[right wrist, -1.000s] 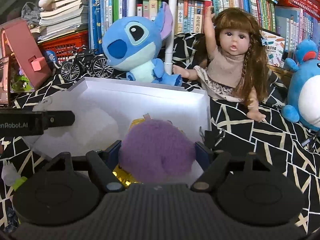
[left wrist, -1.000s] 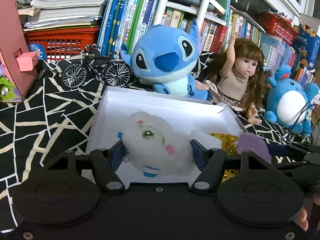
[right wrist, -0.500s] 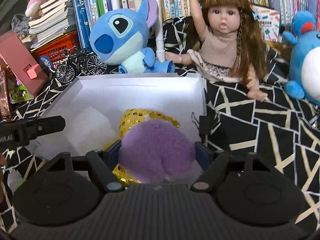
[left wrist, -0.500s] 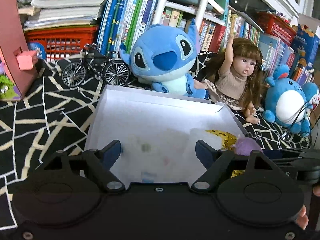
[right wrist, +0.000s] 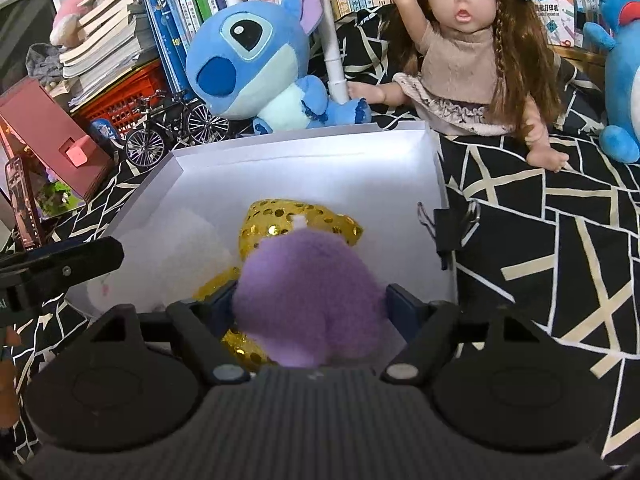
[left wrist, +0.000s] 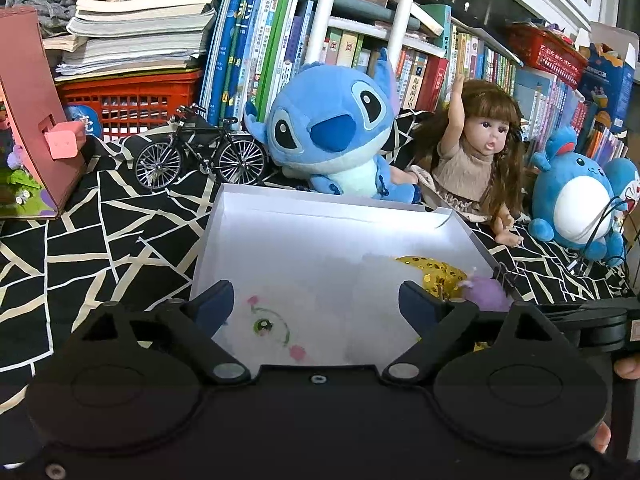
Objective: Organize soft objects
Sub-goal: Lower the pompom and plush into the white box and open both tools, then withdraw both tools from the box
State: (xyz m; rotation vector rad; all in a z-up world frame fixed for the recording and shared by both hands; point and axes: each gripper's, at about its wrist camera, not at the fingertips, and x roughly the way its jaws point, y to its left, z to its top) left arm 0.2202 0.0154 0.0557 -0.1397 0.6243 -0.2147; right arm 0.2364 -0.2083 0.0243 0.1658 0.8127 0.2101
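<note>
Both soft toys are seen inside the white box point(left wrist: 320, 208), which sits on the black patterned surface point(left wrist: 120, 220), so the sorting appears close to done for this pair. The left hand-held gripper point(left wrist: 316, 300) is held over the near left part of the box; its jaws have just been opening and stand wide, with the white plush point(left wrist: 280, 320) lying on the box floor between them, apparently released, no pad being seen to press on it. The right hand-held gripper point(right wrist: 310, 304) is angled down into the near right part, where the purple plush point(right wrist: 308, 288) rests partly on a gold sequinned item point(right wrist: 296, 216). Its jaws have also just been opening; a gap shows at the right pad, so the hold is judged to be let go. A binder clip point(right wrist: 448, 224) is fixed on the box's right wall, probably to keep it upright.
</note>
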